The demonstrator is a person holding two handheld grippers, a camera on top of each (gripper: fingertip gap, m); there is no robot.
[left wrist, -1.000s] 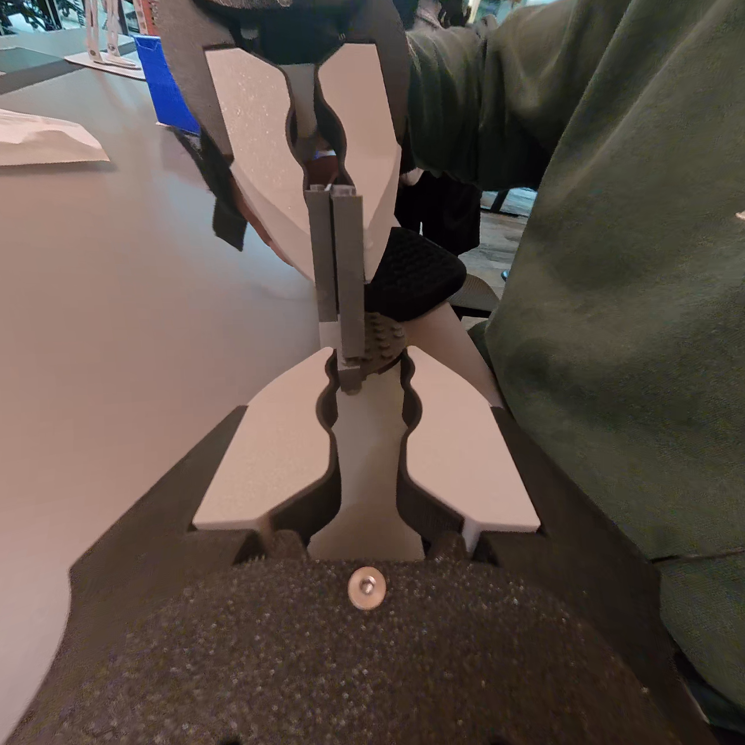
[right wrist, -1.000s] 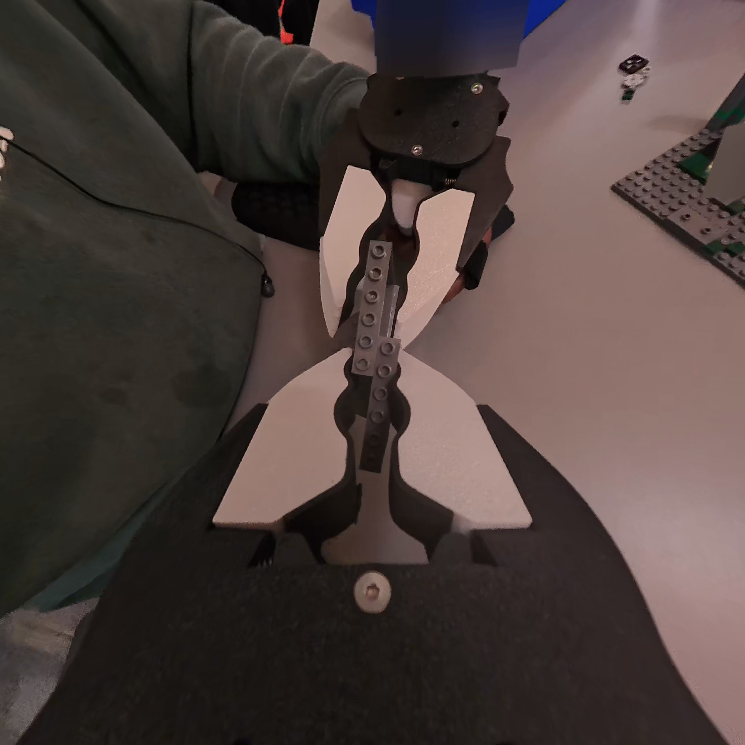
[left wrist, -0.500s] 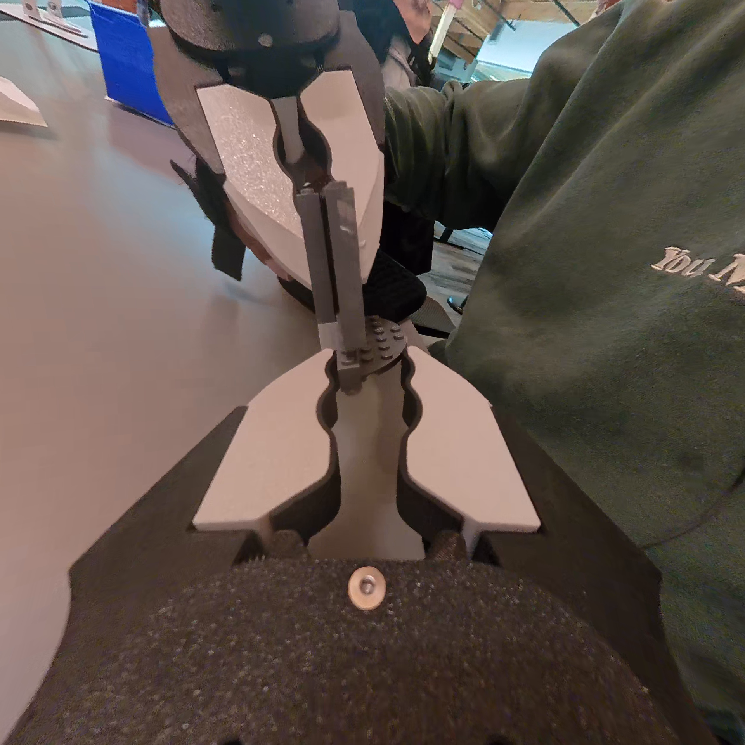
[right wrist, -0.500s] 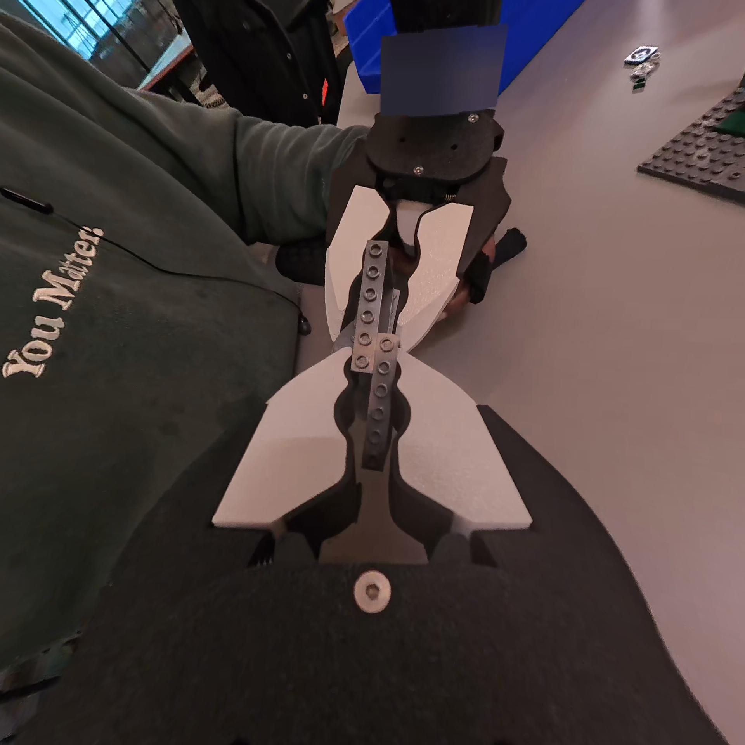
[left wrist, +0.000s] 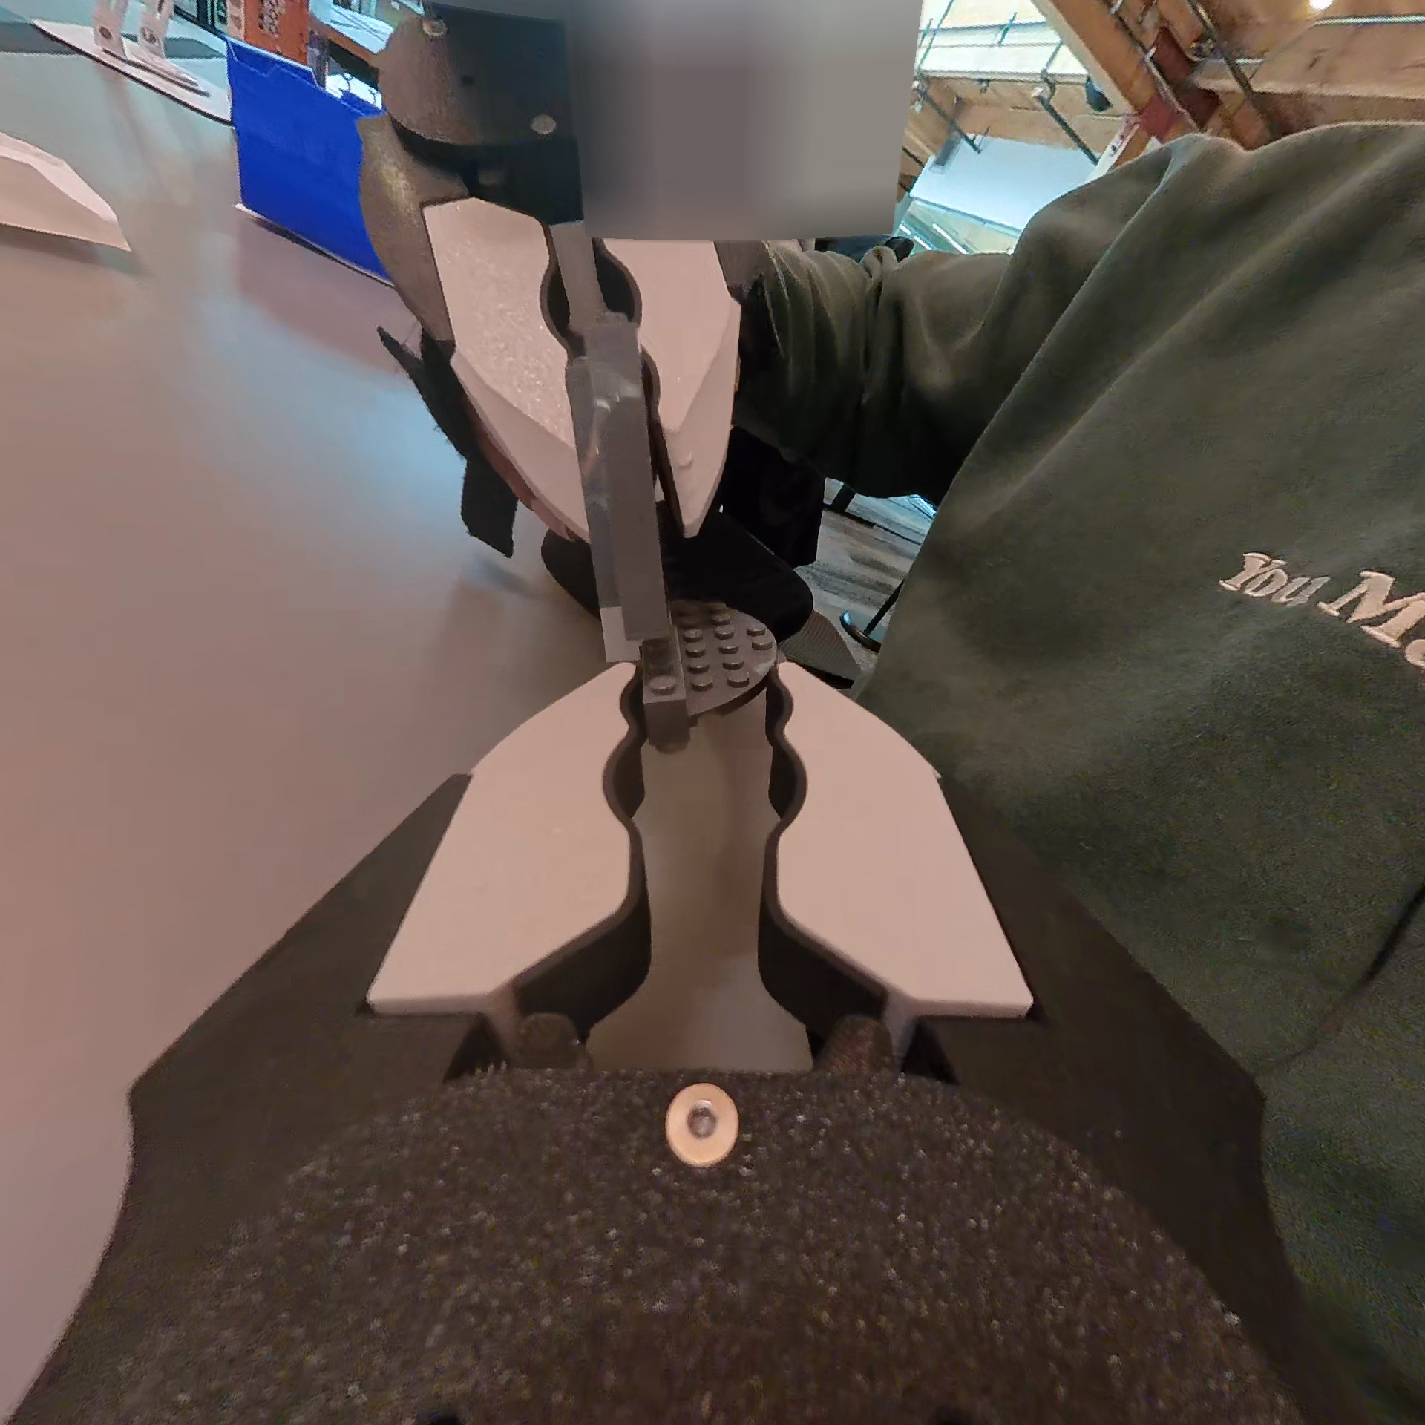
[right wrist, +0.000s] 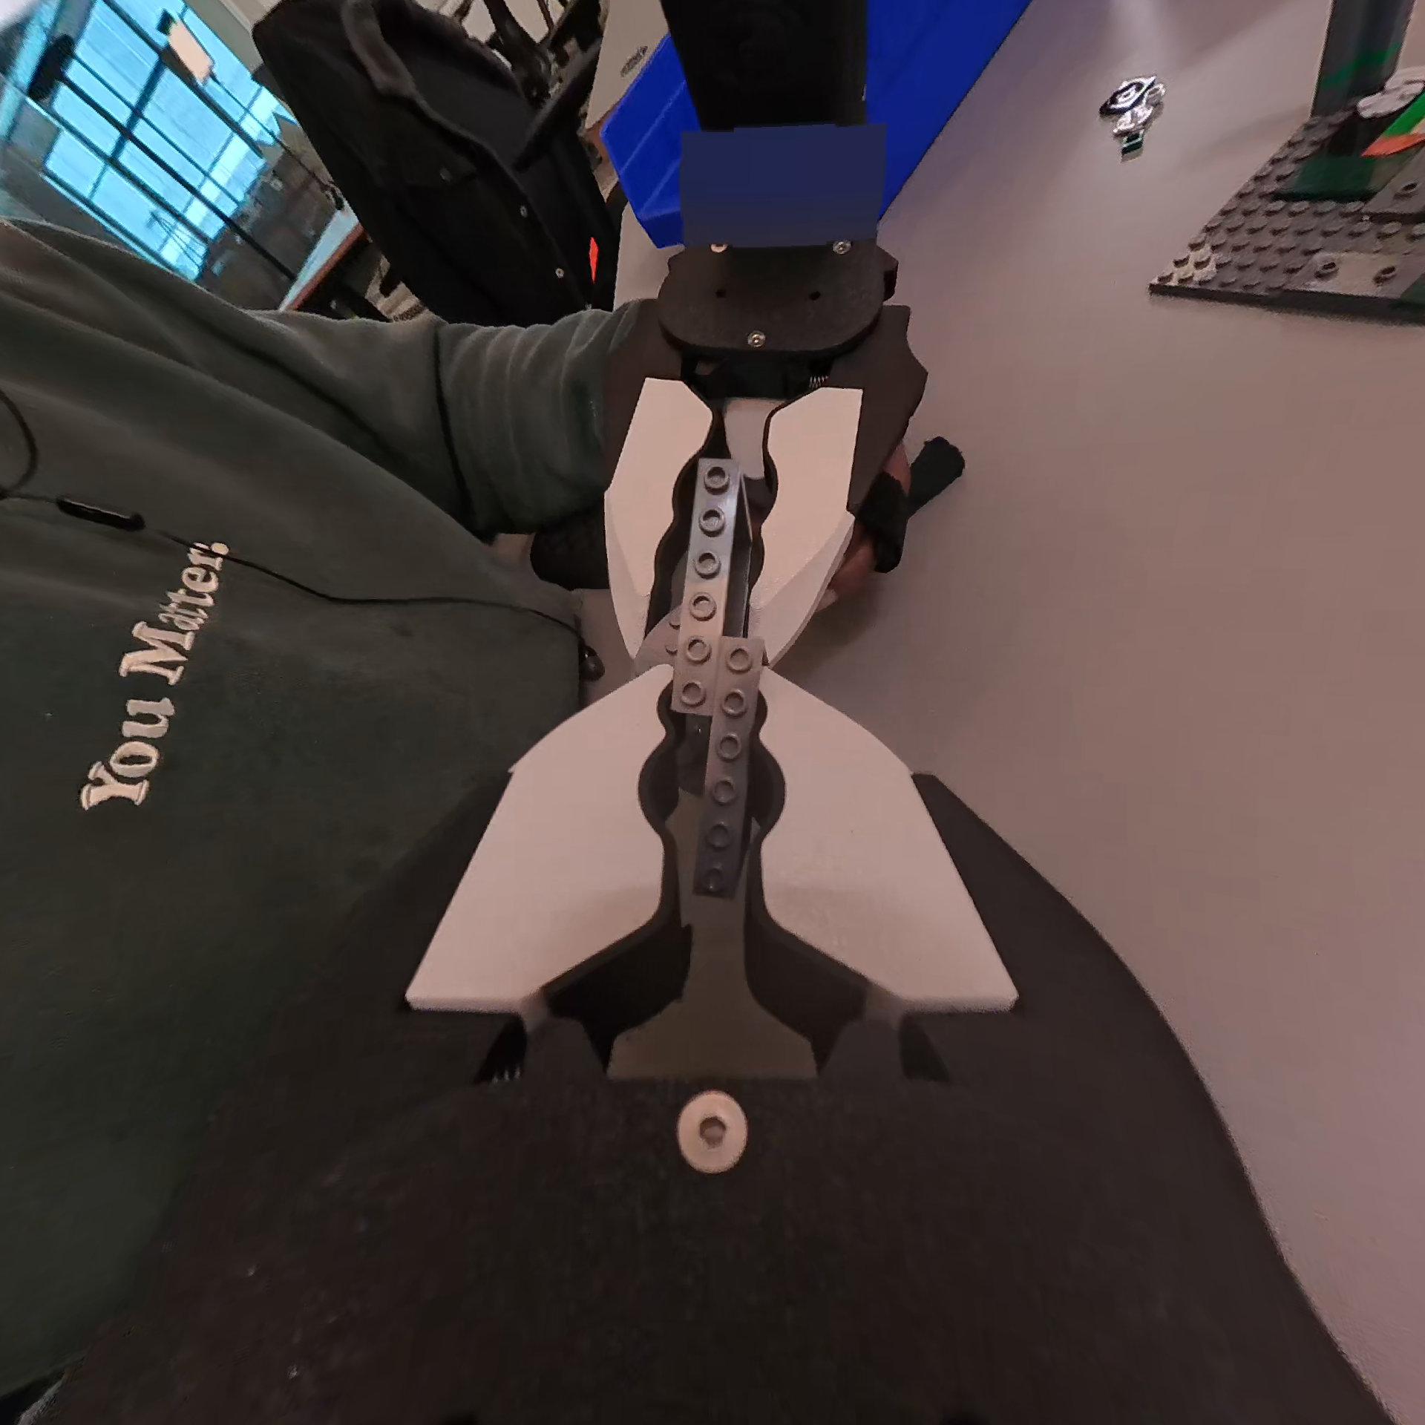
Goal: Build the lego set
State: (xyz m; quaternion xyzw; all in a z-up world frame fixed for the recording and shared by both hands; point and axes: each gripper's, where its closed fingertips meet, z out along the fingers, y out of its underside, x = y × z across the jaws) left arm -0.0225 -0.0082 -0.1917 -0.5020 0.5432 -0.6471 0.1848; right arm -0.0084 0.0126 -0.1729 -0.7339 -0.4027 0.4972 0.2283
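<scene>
The two grippers meet tip to tip above the grey table [right wrist: 1157,617], sharing a grey lego assembly between them. The right gripper [right wrist: 713,698] is closed on a long studded grey strip [right wrist: 725,794], which runs back between its white fingers [right wrist: 571,848]. The left gripper [left wrist: 698,678] stands narrowly parted, its tips pinching a short grey brick [left wrist: 665,694] joined to a rounded studded plate [left wrist: 721,655] (how firm that grip is cannot be told). A second long strip [right wrist: 708,555] extends into the left gripper. A dark baseplate [right wrist: 1311,231] lies well apart, near a blue bin [right wrist: 917,92].
</scene>
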